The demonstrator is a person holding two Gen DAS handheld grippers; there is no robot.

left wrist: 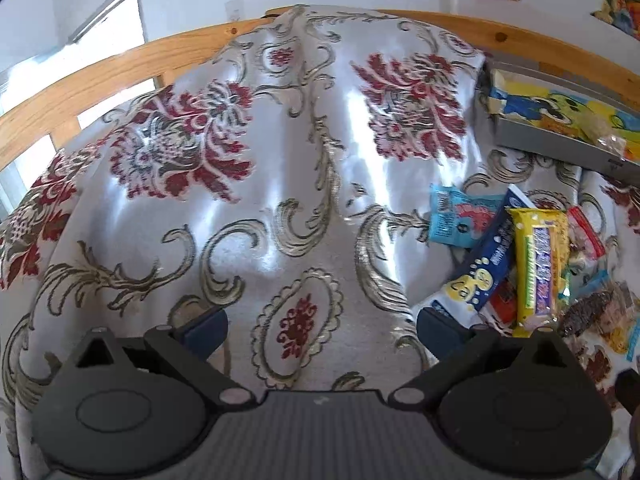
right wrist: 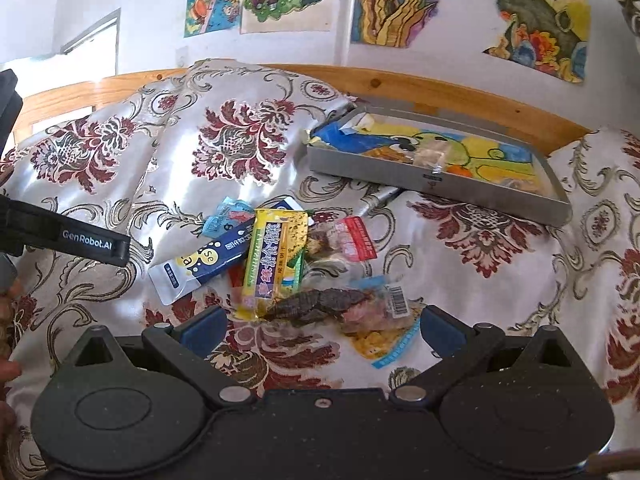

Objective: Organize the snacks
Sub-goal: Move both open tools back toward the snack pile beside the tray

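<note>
A heap of snacks (right wrist: 288, 264) is seen at the centre of the right wrist view, on a floral cloth (right wrist: 480, 240) over what is judged to be a bed. A grey tray (right wrist: 420, 178) with a cartoon lining is seen in the upper right, well apart from the heap, with a clear packet already inside. The step in hand is judged to be picking 1 snack for the tray.

The topmost item is best taken first: the yellow bar (right wrist: 276, 256) is laid over the blue sachet (right wrist: 208, 260), while the dark dried snack packet (right wrist: 320, 304) lies nearest the right hand-held gripper (right wrist: 320, 330). A single wrapper should be pinched across its narrow width, so that neighbours are not dragged.

The right hand-held gripper is spread wide and nothing is held; whether the packet is touched cannot be told. The left hand-held gripper (left wrist: 320, 326) is likewise wide and empty, over bare cloth, with the heap at the right of its frame.
</note>
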